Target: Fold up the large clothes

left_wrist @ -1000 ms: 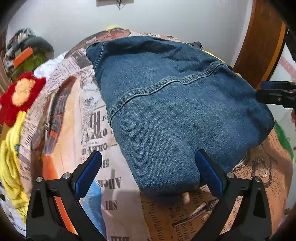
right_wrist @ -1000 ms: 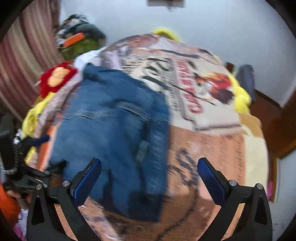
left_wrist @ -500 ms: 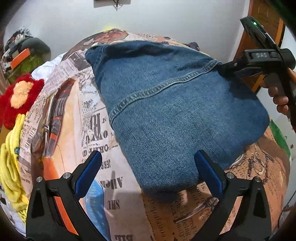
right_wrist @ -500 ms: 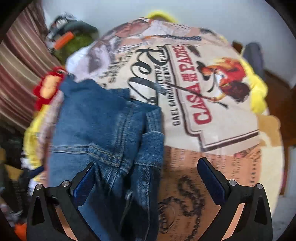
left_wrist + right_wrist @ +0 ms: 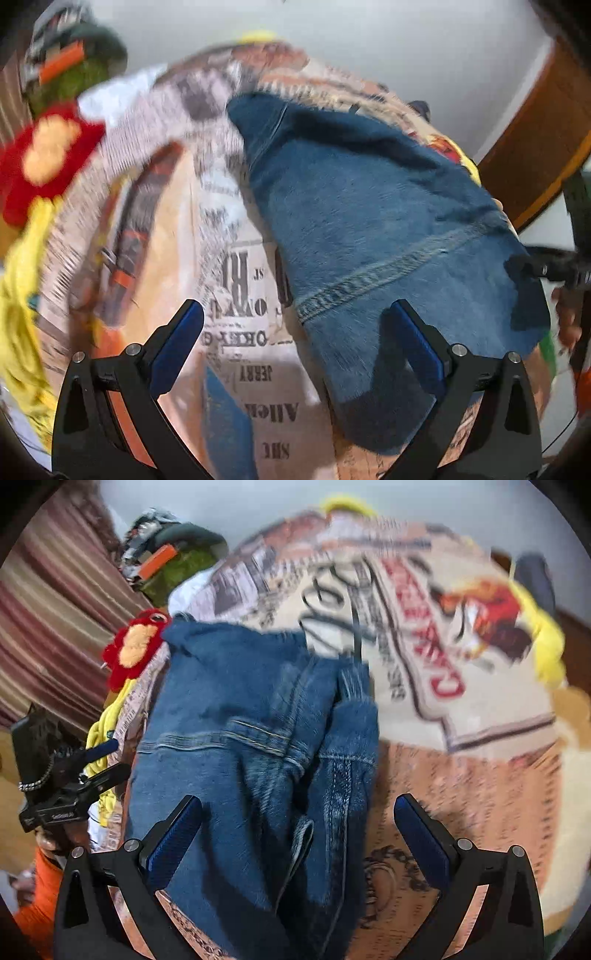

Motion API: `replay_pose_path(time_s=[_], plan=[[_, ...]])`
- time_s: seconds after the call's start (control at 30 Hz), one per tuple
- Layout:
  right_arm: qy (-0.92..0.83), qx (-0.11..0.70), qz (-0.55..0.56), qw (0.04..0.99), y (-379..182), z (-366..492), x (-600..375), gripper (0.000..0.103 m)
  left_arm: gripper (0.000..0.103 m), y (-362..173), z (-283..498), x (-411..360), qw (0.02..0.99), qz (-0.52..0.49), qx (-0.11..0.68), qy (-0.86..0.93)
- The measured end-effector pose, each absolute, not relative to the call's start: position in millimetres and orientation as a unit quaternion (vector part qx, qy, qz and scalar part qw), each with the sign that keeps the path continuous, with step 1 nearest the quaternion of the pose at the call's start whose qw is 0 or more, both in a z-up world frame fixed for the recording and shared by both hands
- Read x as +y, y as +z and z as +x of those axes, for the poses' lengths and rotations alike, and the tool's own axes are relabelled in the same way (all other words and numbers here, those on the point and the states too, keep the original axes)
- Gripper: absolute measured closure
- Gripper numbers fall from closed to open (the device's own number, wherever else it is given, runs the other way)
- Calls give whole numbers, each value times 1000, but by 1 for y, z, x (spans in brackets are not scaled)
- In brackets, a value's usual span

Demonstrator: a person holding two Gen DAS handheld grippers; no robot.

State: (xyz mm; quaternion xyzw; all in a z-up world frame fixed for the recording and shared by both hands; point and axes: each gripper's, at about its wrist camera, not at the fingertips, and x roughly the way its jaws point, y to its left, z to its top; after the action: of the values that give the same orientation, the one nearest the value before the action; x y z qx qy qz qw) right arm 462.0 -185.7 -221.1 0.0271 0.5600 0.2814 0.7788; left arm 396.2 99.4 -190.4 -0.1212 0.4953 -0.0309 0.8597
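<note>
Right wrist view: the folded denim garment (image 5: 251, 760) is seen spread on the printed bedspread (image 5: 461, 709) beyond both grippers' wide, empty jaws, nearer the left blue pad (image 5: 173, 838).

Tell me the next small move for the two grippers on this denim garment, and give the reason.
Probably lower the right gripper onto the bunched fold of the denim jacket just ahead of it and close. Both grippers are open and hold nothing, the left gripper hovers over the jacket's near edge, and the cloth on the right side lies rumpled on the printed bedspread, so it needs straightening first.
</note>
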Motion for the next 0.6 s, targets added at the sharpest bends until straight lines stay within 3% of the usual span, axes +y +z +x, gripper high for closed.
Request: replay_pose_path(time_s=[0.2,0.5,0.6], plan=[[313,589,59,742,-250,489,-181,0,1,-223,422,115,816,-241,519,-84],[325,595,80,731,-269,506,-170,1,0,-256,446,110,764,-324,538,-149],[322,589,76,738,-267,504,-167,6,0,-256,452,103,764,-321,537,-155]])
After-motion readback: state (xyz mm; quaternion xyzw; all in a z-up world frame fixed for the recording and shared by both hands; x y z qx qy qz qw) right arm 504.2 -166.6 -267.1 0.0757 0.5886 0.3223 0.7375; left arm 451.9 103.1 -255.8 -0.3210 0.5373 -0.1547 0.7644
